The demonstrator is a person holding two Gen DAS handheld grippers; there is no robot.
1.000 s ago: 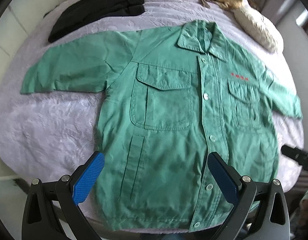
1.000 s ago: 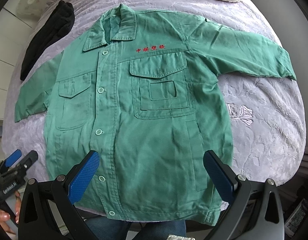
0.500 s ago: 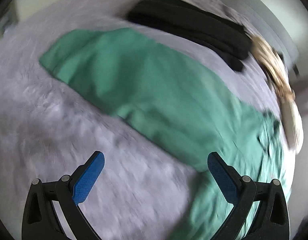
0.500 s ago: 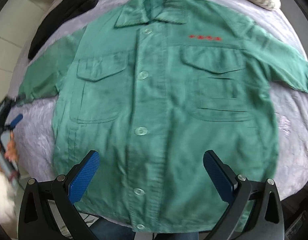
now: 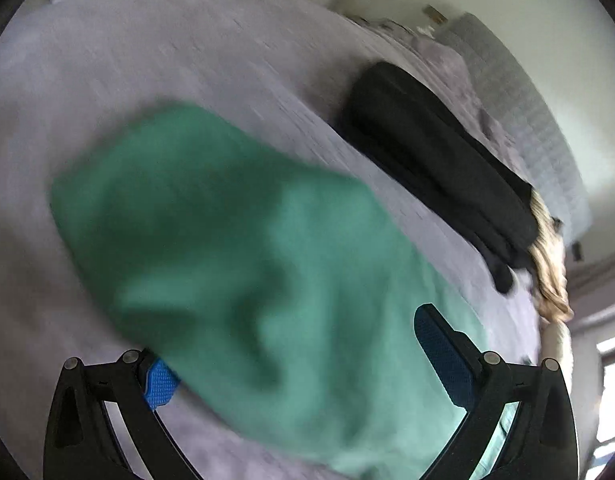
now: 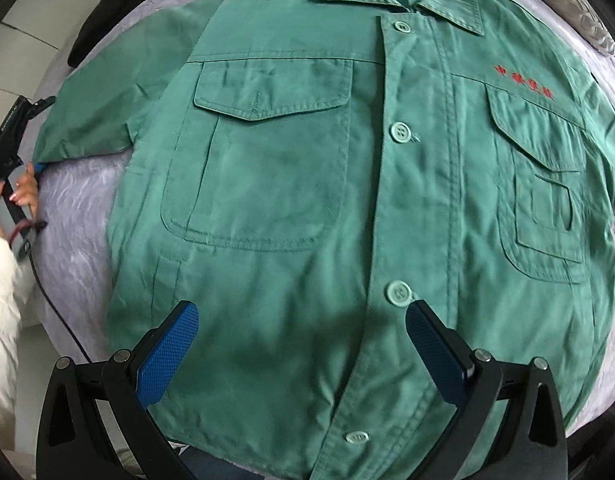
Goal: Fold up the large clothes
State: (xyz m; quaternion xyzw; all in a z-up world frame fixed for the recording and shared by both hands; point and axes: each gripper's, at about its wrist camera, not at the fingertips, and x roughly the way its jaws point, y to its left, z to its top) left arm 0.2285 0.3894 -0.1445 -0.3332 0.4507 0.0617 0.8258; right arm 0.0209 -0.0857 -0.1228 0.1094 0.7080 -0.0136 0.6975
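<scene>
- Green jacket [image 6: 307, 208] spread flat, buttoned, front up on lilac bedspread [image 6: 79, 264]; collar far, hem near.
- Sleeve [image 5: 211, 240] straight ahead of left gripper [image 5: 307, 352], long axis running away toward the cuff; jaws wide, nothing clamped, one pad under the cloth edge.
- Right gripper [image 6: 303, 352] wide too, hovering over the hem, empty.
- Left hand nearer the sleeve.
- Count: one jacket, one black garment [image 5: 439, 160], two grippers.
</scene>
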